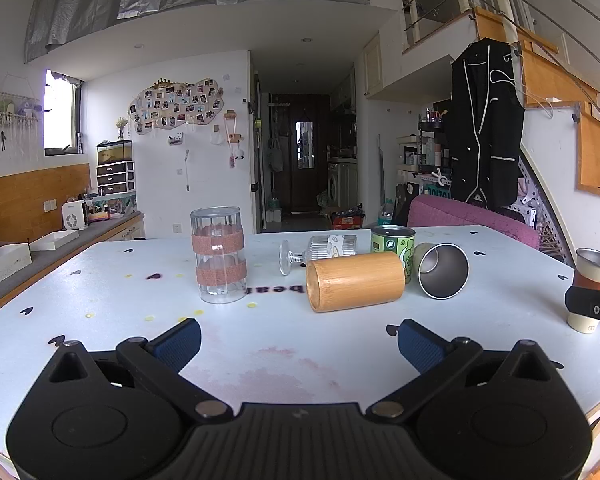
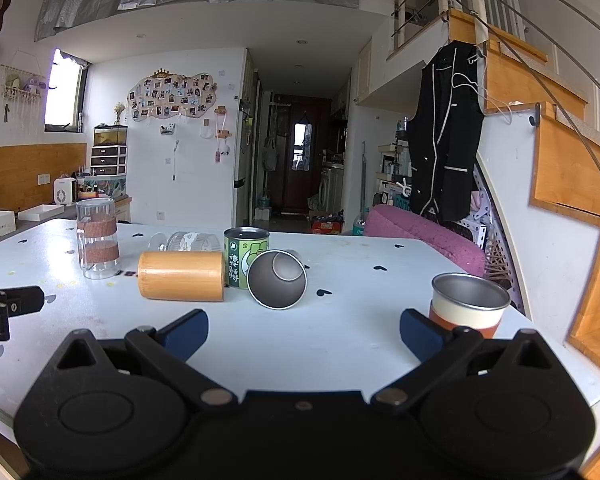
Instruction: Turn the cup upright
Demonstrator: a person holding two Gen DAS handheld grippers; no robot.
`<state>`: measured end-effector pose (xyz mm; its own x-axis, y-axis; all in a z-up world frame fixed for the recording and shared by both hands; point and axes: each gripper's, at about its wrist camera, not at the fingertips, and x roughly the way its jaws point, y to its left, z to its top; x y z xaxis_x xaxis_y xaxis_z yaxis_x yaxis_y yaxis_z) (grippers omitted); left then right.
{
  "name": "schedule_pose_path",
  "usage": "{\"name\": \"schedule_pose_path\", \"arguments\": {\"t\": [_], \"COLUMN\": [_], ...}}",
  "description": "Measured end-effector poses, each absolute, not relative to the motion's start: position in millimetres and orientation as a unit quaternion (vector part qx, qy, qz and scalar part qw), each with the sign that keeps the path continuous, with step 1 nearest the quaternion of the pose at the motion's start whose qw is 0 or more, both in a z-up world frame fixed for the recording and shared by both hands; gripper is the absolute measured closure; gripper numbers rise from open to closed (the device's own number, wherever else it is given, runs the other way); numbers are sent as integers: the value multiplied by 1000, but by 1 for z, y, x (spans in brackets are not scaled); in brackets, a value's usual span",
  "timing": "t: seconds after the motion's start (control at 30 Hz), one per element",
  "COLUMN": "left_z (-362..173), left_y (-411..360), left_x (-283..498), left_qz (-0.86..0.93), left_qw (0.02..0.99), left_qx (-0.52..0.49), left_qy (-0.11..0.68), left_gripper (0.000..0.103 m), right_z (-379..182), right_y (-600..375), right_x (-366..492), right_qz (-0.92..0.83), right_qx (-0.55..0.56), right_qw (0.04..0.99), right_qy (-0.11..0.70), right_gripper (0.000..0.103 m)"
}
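Both grippers spread and empty, cups waiting to be righted.

Far left, the clear cup stands upright; right of it the bamboo cup lies on its side, then the steel cup tipped, mouth facing near. Left gripper and right gripper hover wide open over the table, probably lining up an approach.

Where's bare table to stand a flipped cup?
Free: near strip between the bamboo cup and left gripper; also between the steel cup and banded cup. Crowded: middle cluster around the green can and lying glass.
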<state>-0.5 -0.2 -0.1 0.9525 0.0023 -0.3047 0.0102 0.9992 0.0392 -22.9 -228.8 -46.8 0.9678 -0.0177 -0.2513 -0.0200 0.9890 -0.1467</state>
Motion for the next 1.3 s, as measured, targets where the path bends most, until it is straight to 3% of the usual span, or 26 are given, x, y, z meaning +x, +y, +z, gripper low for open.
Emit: {"name": "schedule_pose_path", "arguments": {"t": [1.3], "left_z": [0], "left_y": [0], "left_x": [0], "left_qz": [-2], "left_qw": [988], "left_qx": [20], "left_qy": [156], "left_gripper": [0], "right_z": [-47], "right_y": [-230], "right_x": [-22], "right_qz": [0], "right_qx": [-74], "right_qw": [989], "right_qy": [127], "right_gripper": [0]}}
